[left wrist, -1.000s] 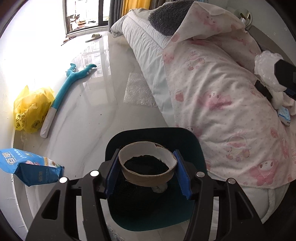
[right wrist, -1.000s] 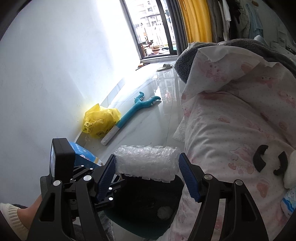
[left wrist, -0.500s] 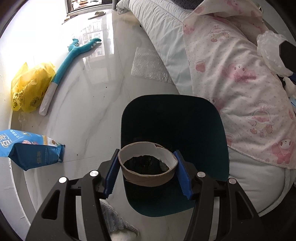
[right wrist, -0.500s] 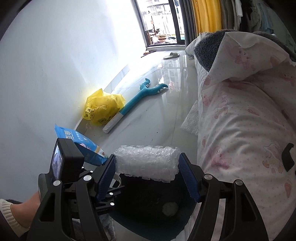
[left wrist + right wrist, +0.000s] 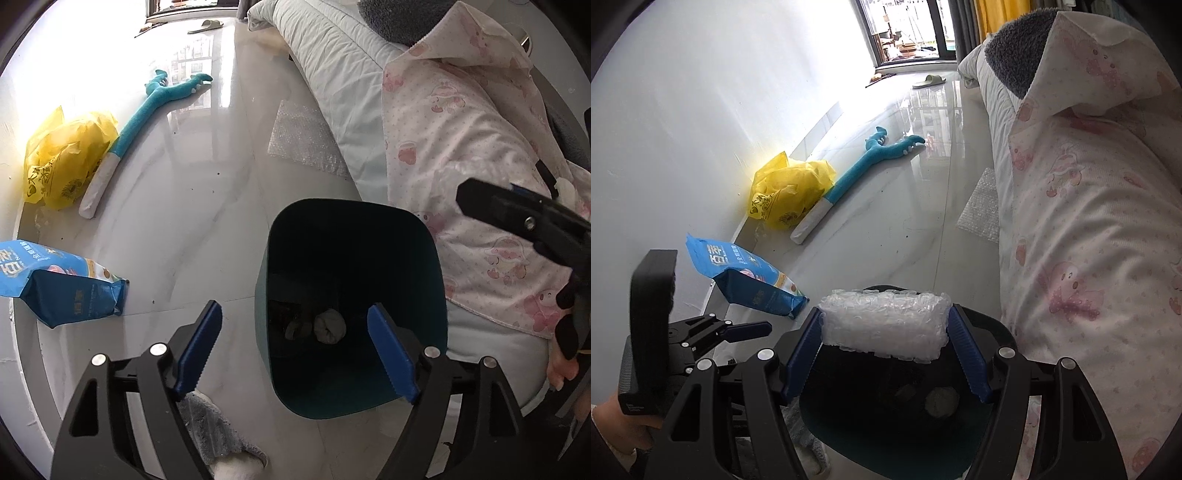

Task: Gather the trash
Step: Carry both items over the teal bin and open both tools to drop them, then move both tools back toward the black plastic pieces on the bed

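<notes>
Left wrist view: left tool (image 5: 293,347) spread wide, nothing between its blue pads, hanging over the near rim of a dark teal bin (image 5: 428,236) on the floor (image 5: 207,206). Inside the bin, at the bottom, a pale crumpled wad (image 5: 330,326) and some darker scraps beside it, hard to identify. Bin just beside the bed (image 5: 461,122) with its pink printed cover. On the floor, well apart from the bin: a flat sheet of bubble wrap (image 5: 303,138) against the bed side, a blue snack bag (image 5: 59,284), a yellow plastic bag (image 5: 66,155) near the wall, a long teal plush toy (image 5: 147,110) next to it. Right wrist view: right tool (image 5: 886,325) pinching a roll of bubble wrap (image 5: 886,323) between both pads, held above the open bin (image 5: 1001,328). Left tool (image 5: 746,329) visible at the lower left, gripped by a hand (image 5: 613,424).
</notes>
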The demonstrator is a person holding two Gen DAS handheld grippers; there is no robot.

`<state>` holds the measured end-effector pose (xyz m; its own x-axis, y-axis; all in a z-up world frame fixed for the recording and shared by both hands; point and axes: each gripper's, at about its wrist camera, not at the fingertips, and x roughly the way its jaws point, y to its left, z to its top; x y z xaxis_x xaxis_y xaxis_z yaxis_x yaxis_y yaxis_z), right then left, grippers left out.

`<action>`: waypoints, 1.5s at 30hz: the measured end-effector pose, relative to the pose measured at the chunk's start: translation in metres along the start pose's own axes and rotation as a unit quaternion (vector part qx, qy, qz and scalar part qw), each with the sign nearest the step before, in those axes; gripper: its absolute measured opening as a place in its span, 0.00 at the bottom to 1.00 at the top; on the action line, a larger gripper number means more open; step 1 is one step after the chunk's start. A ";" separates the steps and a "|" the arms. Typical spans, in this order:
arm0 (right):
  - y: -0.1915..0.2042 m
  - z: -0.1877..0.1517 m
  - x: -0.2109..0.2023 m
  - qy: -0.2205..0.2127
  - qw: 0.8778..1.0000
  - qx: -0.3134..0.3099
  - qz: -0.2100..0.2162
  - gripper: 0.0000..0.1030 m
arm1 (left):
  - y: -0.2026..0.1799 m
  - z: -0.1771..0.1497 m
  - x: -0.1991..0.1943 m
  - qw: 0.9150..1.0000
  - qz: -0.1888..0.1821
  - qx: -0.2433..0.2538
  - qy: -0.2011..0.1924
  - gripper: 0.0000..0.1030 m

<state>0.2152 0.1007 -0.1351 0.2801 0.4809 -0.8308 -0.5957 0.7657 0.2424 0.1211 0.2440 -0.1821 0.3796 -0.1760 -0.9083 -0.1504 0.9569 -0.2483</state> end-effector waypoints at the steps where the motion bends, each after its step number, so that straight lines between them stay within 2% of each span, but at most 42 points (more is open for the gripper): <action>1: 0.000 -0.001 0.003 0.004 1.000 0.001 0.000 0.68 | 0.002 0.000 -0.003 1.000 0.001 -0.001 -0.004 0.82; 6: 0.002 -0.003 0.022 0.025 1.000 0.006 -0.003 0.68 | 0.008 0.005 -0.019 1.000 0.006 -0.006 -0.029 0.84; 15: 0.000 -0.014 0.051 0.062 0.998 0.014 -0.012 0.68 | 0.002 0.014 -0.056 0.995 0.015 0.021 -0.098 0.85; 24: 0.003 -0.024 0.075 0.094 0.995 0.009 -0.023 0.68 | -0.014 0.024 -0.092 0.984 0.021 0.044 -0.170 0.85; 36: -0.010 -0.037 0.083 0.121 0.992 -0.001 -0.042 0.68 | -0.041 0.034 -0.132 0.971 0.000 0.061 -0.232 0.83; 40: -0.009 -0.040 0.083 0.130 0.991 -0.008 -0.038 0.77 | -0.052 0.036 -0.142 0.967 -0.002 0.068 -0.247 0.83; 45: -0.005 -0.041 0.072 0.128 0.991 -0.026 -0.042 0.81 | -0.062 0.040 -0.154 0.962 -0.002 0.072 -0.264 0.83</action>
<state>0.2076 0.1134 -0.2164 0.1343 0.2878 -0.9482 -0.6190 0.7716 0.1465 0.1091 0.2207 -0.0135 0.7956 -0.0738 -0.6013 -0.0350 0.9853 -0.1673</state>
